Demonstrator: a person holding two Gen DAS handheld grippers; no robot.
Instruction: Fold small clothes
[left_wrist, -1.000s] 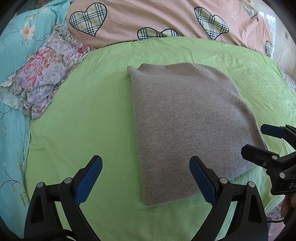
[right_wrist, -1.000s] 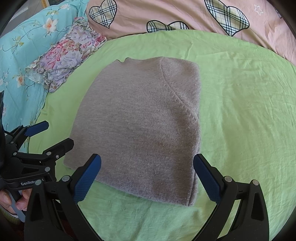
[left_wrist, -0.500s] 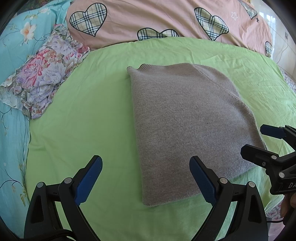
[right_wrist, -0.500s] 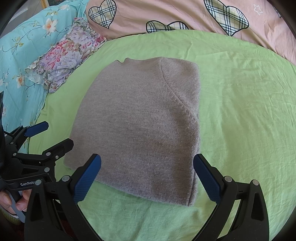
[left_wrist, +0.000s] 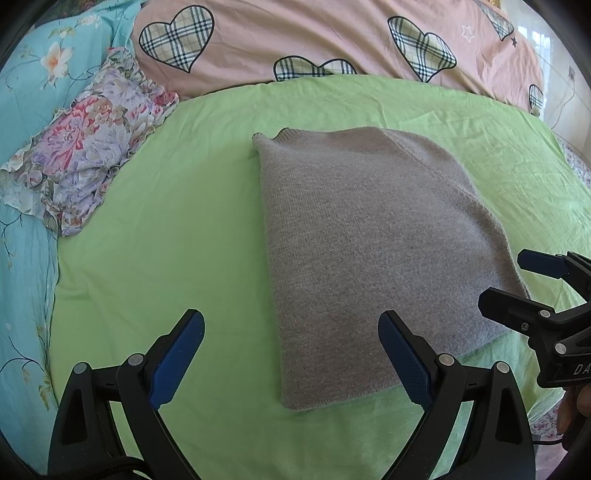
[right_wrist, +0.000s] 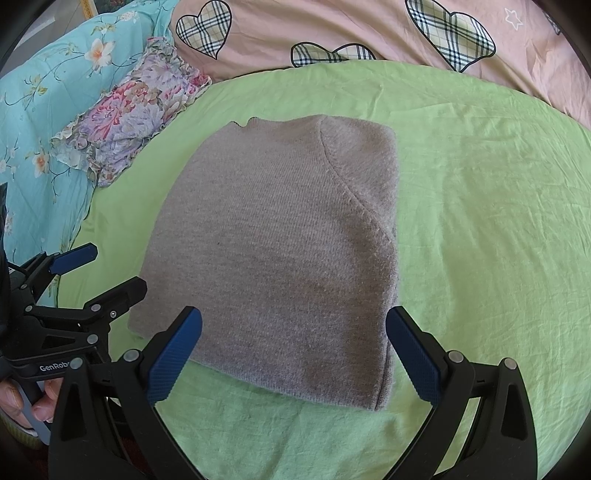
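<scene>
Sweater (left_wrist: 373, 251), grey knit: lies centre frame on green sheet (left_wrist: 166, 229), already folded into a neat rectangle, sleeves tucked from sight; one more fold or stacking may remain. Left hand-held gripper (left_wrist: 291, 354): jaws wide apart, empty, lower frame. Right hand-held gripper (right_wrist: 293, 354): likewise agape, holding nothing

My left hand-held gripper (left_wrist: 291, 354): black frame, silver screws, blue ribbed pads (left_wrist: 177, 363), white "GenRob" lettering. My right hand-held gripper (right_wrist: 293, 358) was identical, lettered "DA".
</scene>
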